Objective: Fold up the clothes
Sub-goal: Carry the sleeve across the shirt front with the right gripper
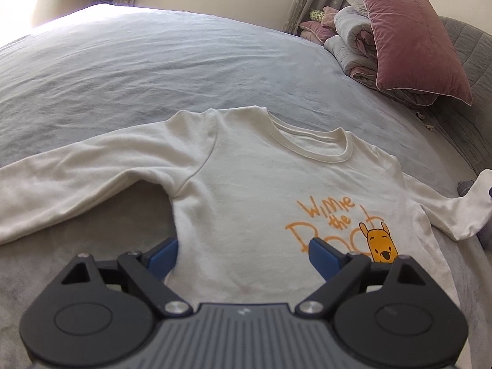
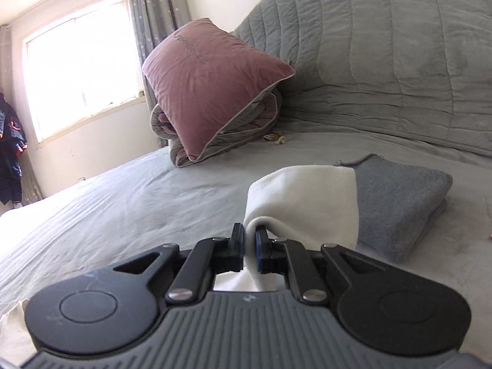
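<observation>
On the grey bed sheet (image 1: 153, 70) my cream sweatshirt (image 1: 246, 184) lies spread face up, collar (image 1: 310, 144) toward twelve o'clock from my left claw and hem toward six, so its long axis runs straight away from me. One sleeve (image 1: 61, 181) stretches flat toward nine o'clock; the other sleeve (image 1: 461, 212) trails off toward three o'clock and lifts at its end.

My left claw (image 1: 243, 252) hovers wide apart over the lower body of the garment, blue pads either side of bare cloth, gripping nothing. My right claw (image 2: 250, 246) is pinched narrow on a bunch of cream fabric (image 2: 307, 196), which I judge to be the cuff end of that three o'clock sleeve (the seam joining it to the body is out of view). A folded grey cloth (image 2: 399, 203) sits just beyond it at about one o'clock, and a mauve pillow (image 2: 209, 86) leans on rolled bedding at eleven.

The relation that matters: the held sleeve lies at three o'clock from the garment's midline, so folding it means carrying it across toward nine, at right angles to the long axis. My right claw already has it; the left, being nearer the body panel, is better placed to pin the cloth flat.
</observation>
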`<action>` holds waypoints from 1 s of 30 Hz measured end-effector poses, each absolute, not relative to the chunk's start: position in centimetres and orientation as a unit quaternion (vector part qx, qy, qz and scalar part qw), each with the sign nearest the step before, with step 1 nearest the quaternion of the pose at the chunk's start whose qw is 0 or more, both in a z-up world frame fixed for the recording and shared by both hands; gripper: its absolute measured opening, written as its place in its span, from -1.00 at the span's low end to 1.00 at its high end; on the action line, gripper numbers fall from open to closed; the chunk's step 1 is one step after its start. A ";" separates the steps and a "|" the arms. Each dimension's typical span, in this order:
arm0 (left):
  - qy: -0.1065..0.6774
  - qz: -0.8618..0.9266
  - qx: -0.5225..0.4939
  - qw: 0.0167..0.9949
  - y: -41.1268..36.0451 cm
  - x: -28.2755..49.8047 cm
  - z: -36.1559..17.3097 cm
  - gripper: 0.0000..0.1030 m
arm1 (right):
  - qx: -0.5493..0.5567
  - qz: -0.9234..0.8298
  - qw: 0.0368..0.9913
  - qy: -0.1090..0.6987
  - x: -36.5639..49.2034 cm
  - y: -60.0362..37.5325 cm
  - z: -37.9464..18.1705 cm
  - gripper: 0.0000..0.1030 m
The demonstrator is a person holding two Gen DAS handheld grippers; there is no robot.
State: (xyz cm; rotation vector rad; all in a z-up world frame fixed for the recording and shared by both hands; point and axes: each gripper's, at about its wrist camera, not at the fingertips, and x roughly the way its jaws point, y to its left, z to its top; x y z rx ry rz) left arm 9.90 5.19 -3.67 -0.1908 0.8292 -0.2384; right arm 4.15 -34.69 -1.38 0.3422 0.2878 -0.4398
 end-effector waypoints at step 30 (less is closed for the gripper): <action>0.365 -0.186 -0.206 0.889 5.7 8.7 -3.1 0.08 | -0.302 0.091 0.921 0.230 2.7 -14.5 -8.0 -0.79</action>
